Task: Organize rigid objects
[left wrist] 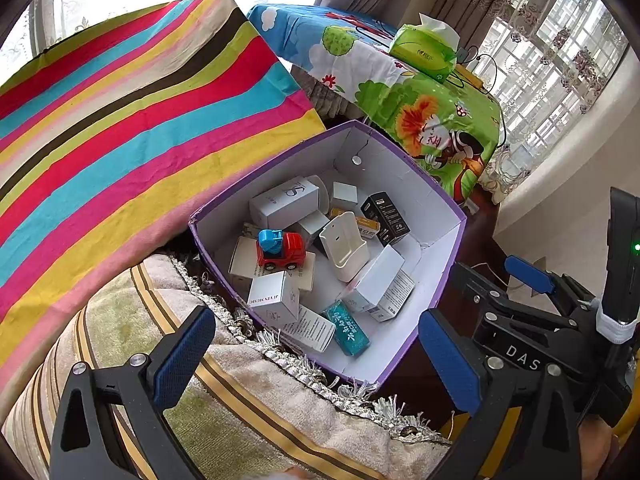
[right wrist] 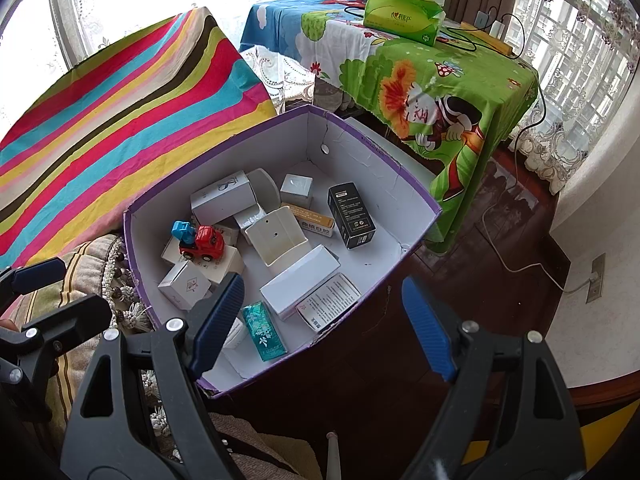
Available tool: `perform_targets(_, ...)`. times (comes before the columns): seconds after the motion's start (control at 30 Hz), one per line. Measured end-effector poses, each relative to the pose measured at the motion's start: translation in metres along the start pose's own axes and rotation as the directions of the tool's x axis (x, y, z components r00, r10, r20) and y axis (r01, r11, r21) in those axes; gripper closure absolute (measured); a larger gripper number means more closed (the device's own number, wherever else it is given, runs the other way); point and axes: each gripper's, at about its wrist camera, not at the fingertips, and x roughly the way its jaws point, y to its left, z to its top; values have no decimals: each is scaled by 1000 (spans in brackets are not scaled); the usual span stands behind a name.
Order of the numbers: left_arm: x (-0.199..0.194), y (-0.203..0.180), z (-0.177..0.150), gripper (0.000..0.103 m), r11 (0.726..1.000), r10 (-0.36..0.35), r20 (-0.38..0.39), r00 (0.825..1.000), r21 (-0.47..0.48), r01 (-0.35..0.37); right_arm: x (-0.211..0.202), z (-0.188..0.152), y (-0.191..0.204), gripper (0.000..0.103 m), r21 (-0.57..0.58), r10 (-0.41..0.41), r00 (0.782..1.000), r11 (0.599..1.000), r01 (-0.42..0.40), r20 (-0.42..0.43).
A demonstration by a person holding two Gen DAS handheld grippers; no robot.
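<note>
A purple-edged cardboard box (left wrist: 436, 264) (right wrist: 384, 168) with white inside walls holds several rigid objects: a red and blue toy truck (left wrist: 280, 250) (right wrist: 198, 240), a black carton (left wrist: 386, 218) (right wrist: 352, 216), a cream plastic holder (left wrist: 346, 246) (right wrist: 278, 238), a teal pack (left wrist: 346, 328) (right wrist: 264, 326) and several white cartons. My left gripper (left wrist: 316, 360) is open and empty, above the box's near edge. My right gripper (right wrist: 324, 324) is open and empty, over the box's near right corner; it also shows in the left wrist view (left wrist: 520, 280).
A striped cloth (left wrist: 140, 120) (right wrist: 120, 112) covers the surface left of the box. A fringed beige cushion (left wrist: 240, 400) lies below it. A cartoon-print table (left wrist: 440, 112) (right wrist: 440, 92) behind carries a green tissue pack (left wrist: 424, 48) (right wrist: 404, 16) and cables. Dark wood floor (right wrist: 500, 248) lies at the right.
</note>
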Motion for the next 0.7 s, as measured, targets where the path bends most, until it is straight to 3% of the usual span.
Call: perform_targets(0.7,1,-1,2,0,1000,-1,0,1000,1,1,0,0,0,20,0,3,1000,1000,-3,-3)
